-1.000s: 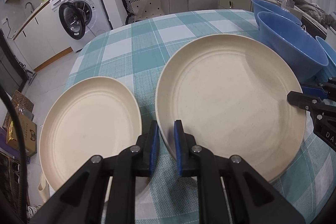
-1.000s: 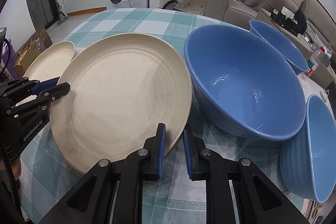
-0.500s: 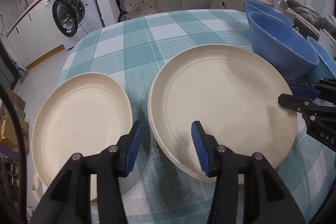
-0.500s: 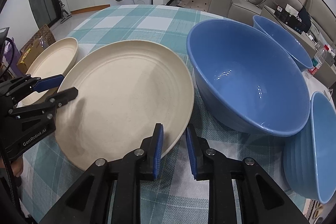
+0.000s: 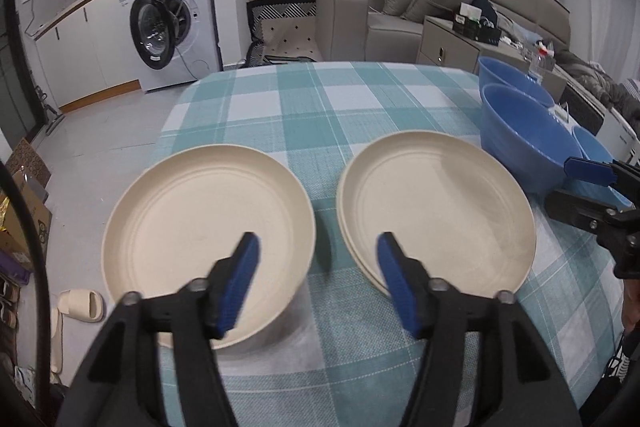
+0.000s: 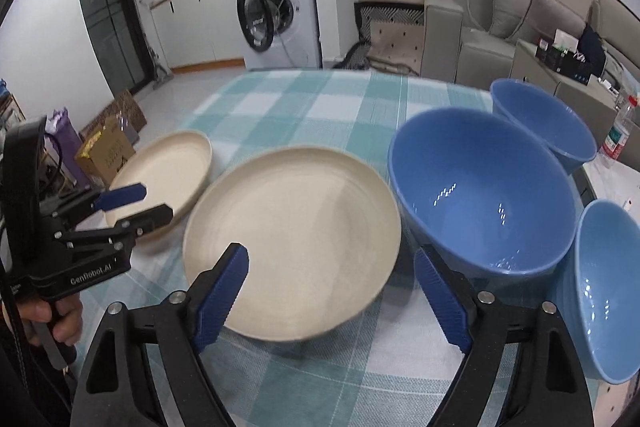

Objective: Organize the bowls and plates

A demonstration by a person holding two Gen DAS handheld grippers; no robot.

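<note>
Two cream plates lie on the checked tablecloth. The left plate (image 5: 208, 219) (image 6: 160, 175) overhangs the table's left edge. The right plate (image 5: 436, 215) (image 6: 292, 239) shows a double rim on its near left side, as if it rests on another plate. My left gripper (image 5: 318, 283) (image 6: 154, 203) hovers over the gap between the plates, jaws opening, nothing between them. My right gripper (image 6: 332, 295) (image 5: 560, 183) hangs above the right plate's near rim, jaws opening, pads clear of it. Three blue bowls stand to the right: a large one (image 6: 480, 195), one behind (image 6: 540, 123), one nearest (image 6: 608, 287).
The round table (image 5: 320, 95) has bare cloth at its far side. A plastic bottle (image 6: 618, 139) stands past the bowls. Beyond the table are a washing machine (image 5: 172, 23) and a sofa (image 5: 400, 7). Boxes and a slipper (image 5: 80, 305) lie on the floor at left.
Both grippers were shut on the right plate's rim, then opened wide and drew back and up. The plate has settled flat on the table.
</note>
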